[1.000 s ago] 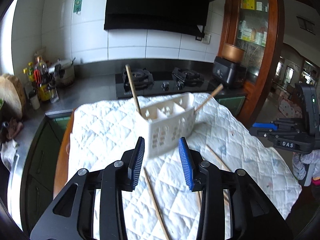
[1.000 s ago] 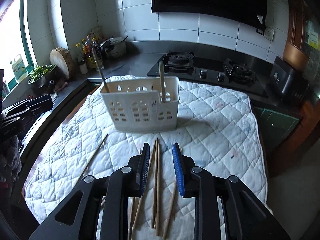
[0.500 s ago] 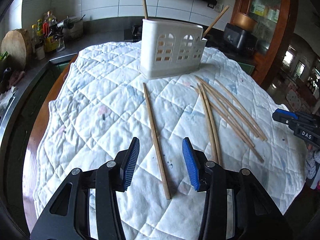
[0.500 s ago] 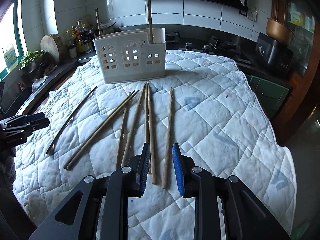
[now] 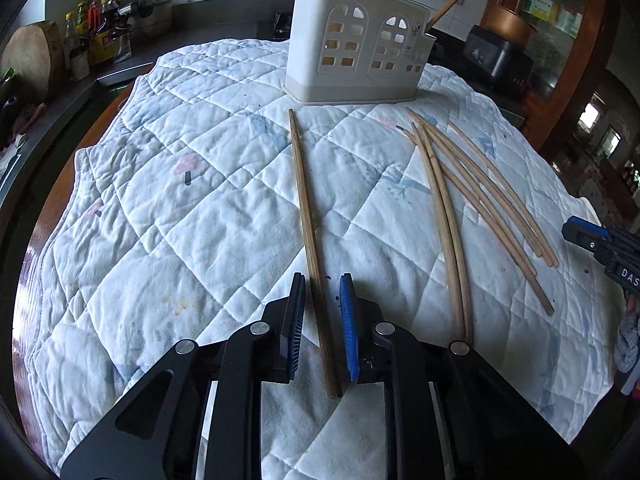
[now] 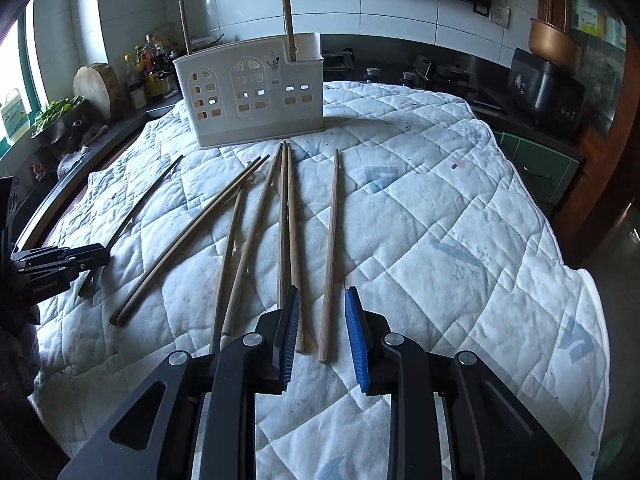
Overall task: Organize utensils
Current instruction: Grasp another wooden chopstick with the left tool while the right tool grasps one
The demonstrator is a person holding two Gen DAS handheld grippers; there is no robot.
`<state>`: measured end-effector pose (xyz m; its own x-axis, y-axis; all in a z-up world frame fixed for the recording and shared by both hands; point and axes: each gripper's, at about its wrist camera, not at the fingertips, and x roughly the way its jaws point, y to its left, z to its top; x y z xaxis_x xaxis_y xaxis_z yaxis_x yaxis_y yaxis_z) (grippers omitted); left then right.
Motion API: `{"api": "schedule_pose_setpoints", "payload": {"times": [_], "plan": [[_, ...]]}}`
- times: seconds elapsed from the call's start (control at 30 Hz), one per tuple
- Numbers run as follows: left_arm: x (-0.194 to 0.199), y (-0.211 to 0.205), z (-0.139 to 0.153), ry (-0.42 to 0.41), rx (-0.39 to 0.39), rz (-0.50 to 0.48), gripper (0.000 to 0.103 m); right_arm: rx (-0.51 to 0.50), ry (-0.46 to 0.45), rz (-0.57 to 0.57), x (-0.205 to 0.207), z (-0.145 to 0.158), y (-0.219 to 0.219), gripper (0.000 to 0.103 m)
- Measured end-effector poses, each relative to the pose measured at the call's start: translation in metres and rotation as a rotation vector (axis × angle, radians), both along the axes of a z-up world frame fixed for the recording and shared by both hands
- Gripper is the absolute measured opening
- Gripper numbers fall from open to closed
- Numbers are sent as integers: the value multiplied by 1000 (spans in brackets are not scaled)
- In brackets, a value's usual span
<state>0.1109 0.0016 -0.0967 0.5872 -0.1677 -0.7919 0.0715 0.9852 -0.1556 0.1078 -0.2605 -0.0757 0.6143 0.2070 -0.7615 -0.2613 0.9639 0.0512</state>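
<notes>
A white quilted cloth [image 5: 208,216] covered the table, faintly printed and stained. Beyond it ran a dark countertop [image 6: 404,54] with a gas stove [image 6: 444,76] under white wall tiles [image 6: 396,8]. At the left stood bottles [image 5: 96,28] beside a round wooden block [image 5: 34,58]. To the right sat a black appliance [image 6: 548,92] near a wooden cabinet [image 5: 556,12].

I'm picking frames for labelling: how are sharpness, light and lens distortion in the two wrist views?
Left wrist view: sharp; soft daylight, faint shadows; fisheye bows the chopsticks on the right, dark vignette at the corners. Right wrist view: also sharp; the window at left is blown out; the white caddy leans with the curvature, and the quilt bulges like a dome.
</notes>
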Motion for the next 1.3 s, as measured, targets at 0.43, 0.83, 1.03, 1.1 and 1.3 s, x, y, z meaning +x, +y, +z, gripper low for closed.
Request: {"api": "schedule_pose_setpoints", "payload": {"times": [0.43, 0.83, 1.03, 1.1, 1.3], "plan": [[9, -3, 5, 29, 47, -27, 6, 11, 56, 3, 16, -14, -1, 18], [5, -2, 21, -1, -13, -55, 5, 2, 93, -10, 30, -30, 5, 10], [0, 0, 30, -29, -28, -54, 5, -6, 77, -21, 31, -32, 5, 7], [-1, 1, 34, -44, -38, -52, 5, -11, 65, -26, 29, -31, 5, 7], [-3, 4, 51, -93, -48, -52, 5, -13, -10, -31, 18, -7, 3, 7]]}}
